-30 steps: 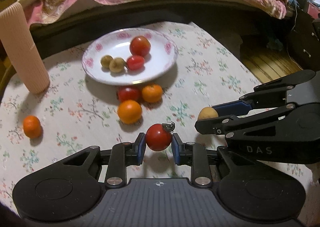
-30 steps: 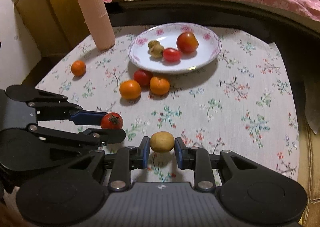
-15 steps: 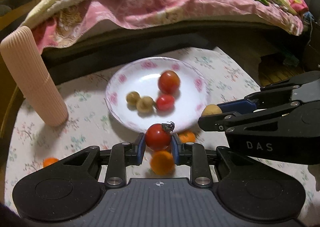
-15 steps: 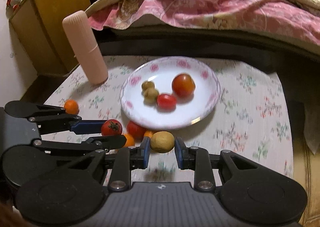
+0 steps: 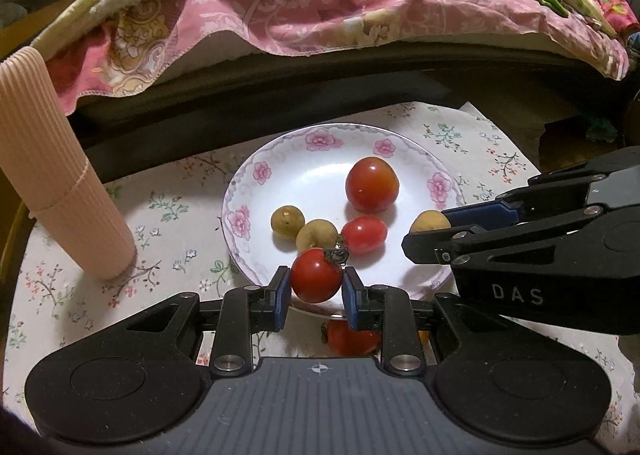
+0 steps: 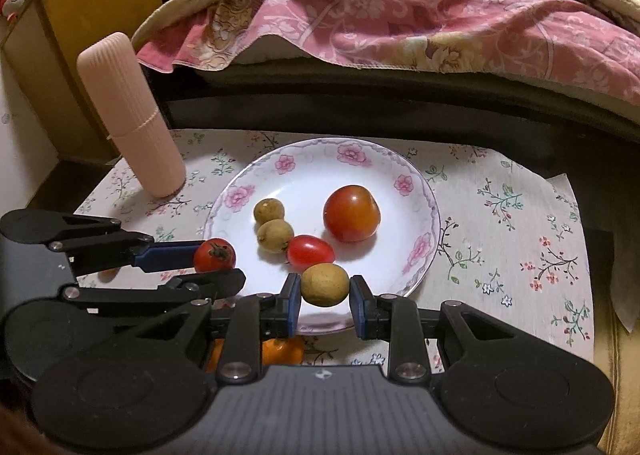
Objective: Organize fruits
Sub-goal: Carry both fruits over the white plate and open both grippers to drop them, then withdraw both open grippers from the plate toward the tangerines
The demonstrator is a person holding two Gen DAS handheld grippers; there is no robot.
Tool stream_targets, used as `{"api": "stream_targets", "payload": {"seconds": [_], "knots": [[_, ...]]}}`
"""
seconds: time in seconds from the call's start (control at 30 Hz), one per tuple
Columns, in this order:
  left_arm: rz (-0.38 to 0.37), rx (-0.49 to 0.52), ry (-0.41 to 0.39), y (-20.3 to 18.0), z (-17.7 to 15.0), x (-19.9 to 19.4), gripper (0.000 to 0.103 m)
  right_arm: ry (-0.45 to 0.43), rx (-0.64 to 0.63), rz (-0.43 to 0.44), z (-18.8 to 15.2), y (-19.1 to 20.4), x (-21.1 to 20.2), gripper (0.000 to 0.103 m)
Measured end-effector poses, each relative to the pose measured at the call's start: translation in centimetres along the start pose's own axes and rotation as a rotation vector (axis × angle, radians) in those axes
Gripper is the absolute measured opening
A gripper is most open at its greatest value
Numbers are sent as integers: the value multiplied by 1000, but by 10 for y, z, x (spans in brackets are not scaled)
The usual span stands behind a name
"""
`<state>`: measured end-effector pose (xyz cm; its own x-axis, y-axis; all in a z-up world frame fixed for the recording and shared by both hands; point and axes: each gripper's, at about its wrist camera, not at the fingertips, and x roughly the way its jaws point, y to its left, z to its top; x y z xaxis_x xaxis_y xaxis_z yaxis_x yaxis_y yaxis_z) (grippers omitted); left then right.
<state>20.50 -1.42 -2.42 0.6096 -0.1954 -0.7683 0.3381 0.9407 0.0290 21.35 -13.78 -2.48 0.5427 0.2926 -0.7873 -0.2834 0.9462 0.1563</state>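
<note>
A: Left gripper [image 5: 313, 292] clamped on a tomato [image 5: 316, 275], stem up. Right gripper [image 6: 325, 301] clamped on a longan [image 6: 324, 283]. Both now over the near rim of the plate [image 5: 280, 159]; a second ago well short of it, over bare counter [image 6: 520, 239].

B: Noted. Meaning for the task?

A: Carry judged nearly done; release onto the plate due next. Already on the plate: a large tomato [image 5: 372, 185], a small tomato [image 5: 363, 235], two longans [image 5: 302, 229].

B: Room for two more?

A: Open space to the front and right of the pile. Risk of rolling into the small tomato on release.

B: Anything hidden?

A: Loose fruit near the plate mostly covered by the gripper bodies. Only part of a red one [image 5: 348, 337] seen under the left gripper, part of an orange [image 6: 280, 351] under the right. Count there not possible. Height of either held fruit above the plate not readable.

B: Surroundings?

A: Pink ribbed tube [image 5: 48, 175] upright at left, clear of the plate. Bed [image 5: 320, 15] behind.
</note>
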Motion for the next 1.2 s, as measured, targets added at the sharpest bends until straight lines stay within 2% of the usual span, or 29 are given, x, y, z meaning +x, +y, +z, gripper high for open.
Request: {"api": "stream_targets", "payload": {"seconds": [0.4,0.43,0.5,0.83,1.2], "knots": [[-1,-19,4,3,0,8,39,3,0,-7,8,-6,16,31],[0,-18,3,3,0,8,40,3,1,-7,9,-7,16,31],[-6,-18,-4,2,0,7,54,1,5,-8,9,-8,17,31],[12,-30,-16,8,1,1,55,-25,4,-12,11,-7,9,38],[23,-39,-29,14,-2,-13,58,-28,19,-18,8,-9,3,38]]}}
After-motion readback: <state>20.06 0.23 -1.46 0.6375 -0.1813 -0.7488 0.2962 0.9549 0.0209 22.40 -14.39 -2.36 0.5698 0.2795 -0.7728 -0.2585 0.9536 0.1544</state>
